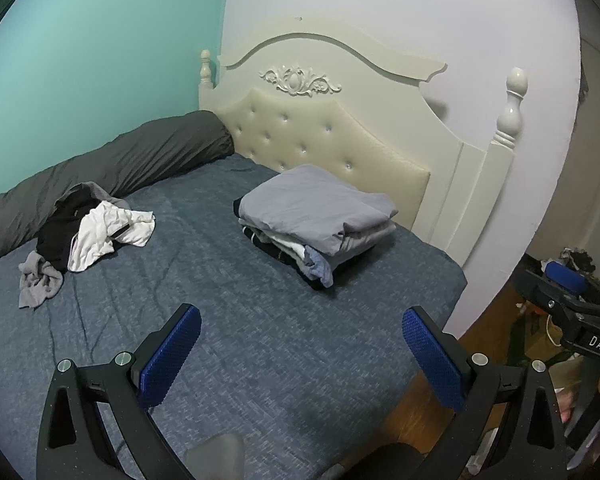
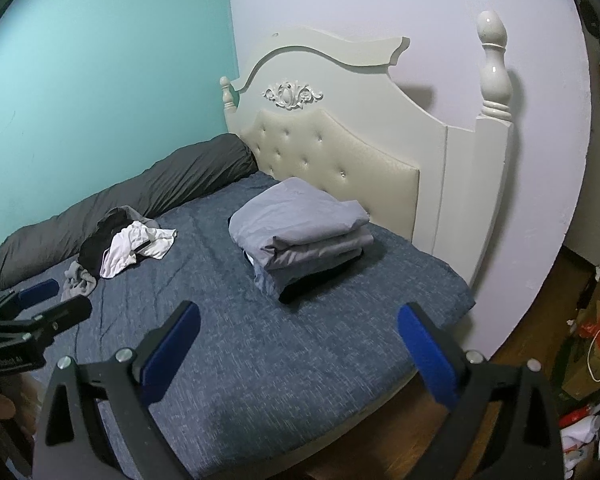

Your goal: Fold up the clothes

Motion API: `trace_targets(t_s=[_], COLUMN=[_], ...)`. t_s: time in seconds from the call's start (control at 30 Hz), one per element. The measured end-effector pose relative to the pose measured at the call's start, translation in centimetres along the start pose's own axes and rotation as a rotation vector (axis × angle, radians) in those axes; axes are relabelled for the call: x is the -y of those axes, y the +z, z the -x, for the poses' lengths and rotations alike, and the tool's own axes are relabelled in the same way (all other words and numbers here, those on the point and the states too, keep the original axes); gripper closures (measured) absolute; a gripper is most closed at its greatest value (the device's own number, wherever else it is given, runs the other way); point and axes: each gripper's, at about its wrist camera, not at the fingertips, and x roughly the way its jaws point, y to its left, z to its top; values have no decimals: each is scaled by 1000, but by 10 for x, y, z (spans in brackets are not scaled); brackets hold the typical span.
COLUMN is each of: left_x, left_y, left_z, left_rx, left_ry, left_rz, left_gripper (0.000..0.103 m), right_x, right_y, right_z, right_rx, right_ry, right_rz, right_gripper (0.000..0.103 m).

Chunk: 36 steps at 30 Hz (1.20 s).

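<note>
Bed w/ blue-grey sheet fills most of both views; all places below are given vs the cream tufted headboard.

Right in front of the headboard, near its right end: folded stack of clothes, light grey piece on top, darker layers under it. Well out from the headboard toward the teal wall side: unfolded pile, black + white + grey pieces tangled, touching each other. Behind the pile, a dark grey bolster runs along the wall up to the headboard's left end.

Left claw hangs above the sheet far from the headboard, blue pads spread wide, nothing between them. Right claw same: pads wide apart, empty, above the bed's near corner. Neither touches cloth.

Open room: bare sheet between both claws and the stack, also between stack and pile; nothing blocks it. Bed's right edge drops to wood floor below the headboard's right post. Beyond that post, clutter on the floor, boxes and cables, prob. packaging, too blurred to sort.

Writing: "DAS" in white on the right claw's body at the left-wrist view's edge. Label on the left claw's body in the right-wrist view is unreadable.
</note>
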Motion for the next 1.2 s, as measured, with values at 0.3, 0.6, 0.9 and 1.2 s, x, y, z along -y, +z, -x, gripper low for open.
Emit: trace_targets(t_s=[0.3, 0.6, 0.9, 1.2], left_x=[-6, -5, -6, -7], left_y=[-10, -18, -25, -29], left_z=[9, 17, 20, 25], left_rx=[1, 7, 7, 12], left_ry=[4, 14, 11, 11], left_rz=[4, 1, 1, 0], left_gripper=[0, 0, 0, 0], right_x=[-3, -9, -13, -13], right_y=[-12, -20, -28, -31], right_z=[5, 12, 17, 18], right_rx=[-10, -2, 5, 8], right_ry=[6, 5, 3, 1], right_rz=[0, 5, 10, 9], right_gripper=[1, 1, 1, 1])
